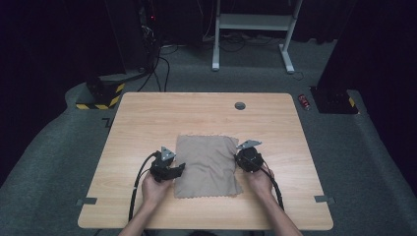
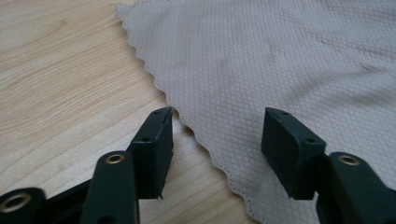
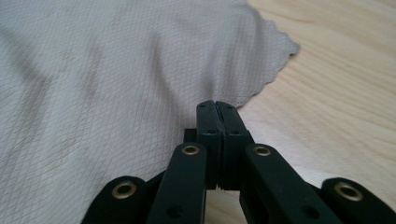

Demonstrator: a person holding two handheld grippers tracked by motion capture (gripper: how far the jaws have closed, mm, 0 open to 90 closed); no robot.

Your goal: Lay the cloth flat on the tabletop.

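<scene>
Beige cloth [image 1: 207,165] lies flat near the middle of the wooden table [image 1: 147,118], closer to the person's edge. Left tool [image 2: 217,135] released, jaws spread astride the cloth's scalloped left edge, pads not pressing it. Right tool [image 3: 217,112] clenched at the cloth's right edge; whether it pinches the fabric cannot be told.
</scene>
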